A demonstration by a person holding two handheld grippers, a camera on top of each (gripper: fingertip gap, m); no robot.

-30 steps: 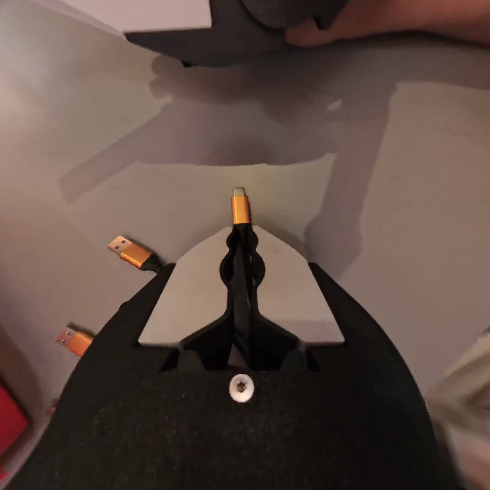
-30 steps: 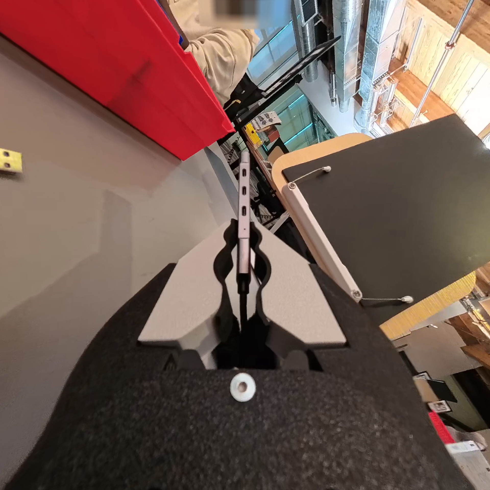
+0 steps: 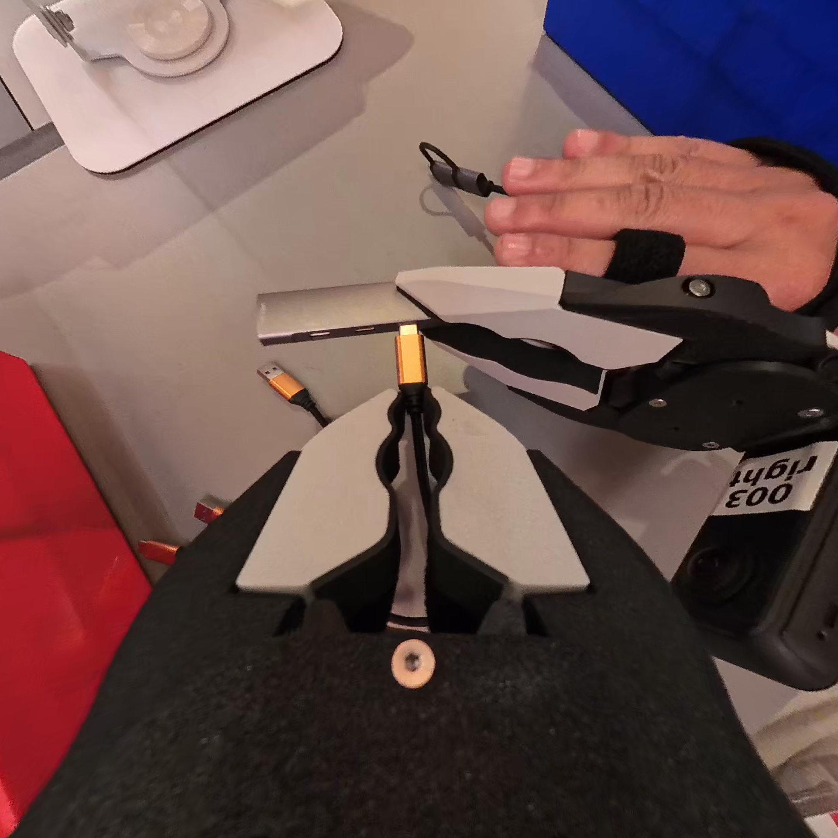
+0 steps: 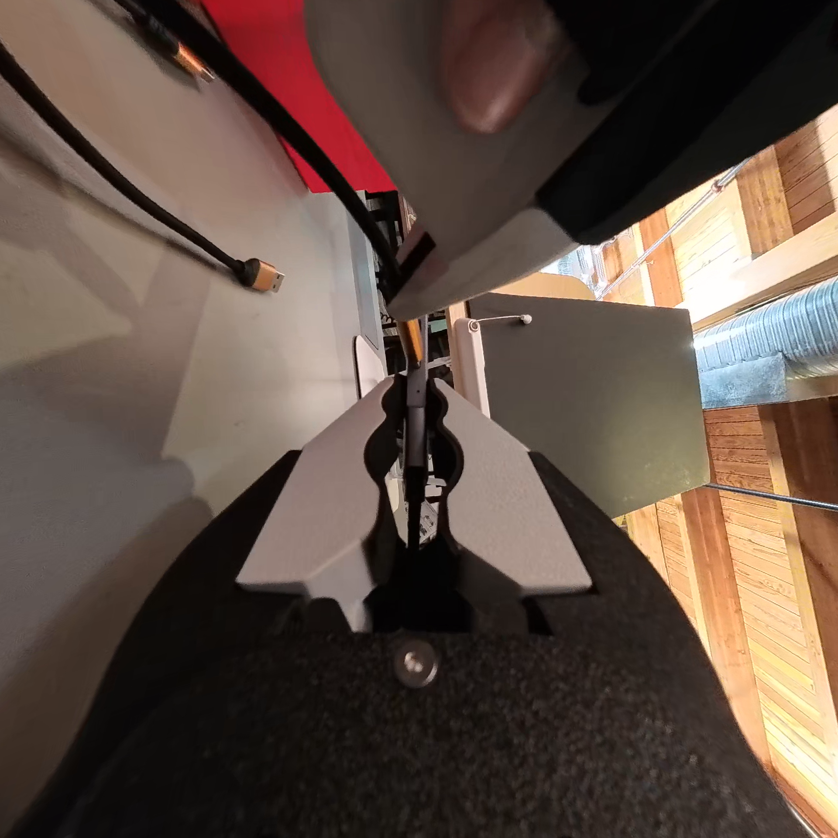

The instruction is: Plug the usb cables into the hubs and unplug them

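Your left gripper (image 3: 410, 399) clamped orange plug (image 3: 410, 362), tip at hub (image 3: 326, 313) port; right gripper (image 4: 415, 385) pinched hub. Slight tilt risked jamming.

Each wrist camera looked forward along its own jaws at close range, the right view rolled sideways; both shared the grey hub (image 3: 326, 313) at 12 o'clock.

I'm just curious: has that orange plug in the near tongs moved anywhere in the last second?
Yes. The orange plug was over bare table; it now meets the grey hub, with the red bin closer at left.
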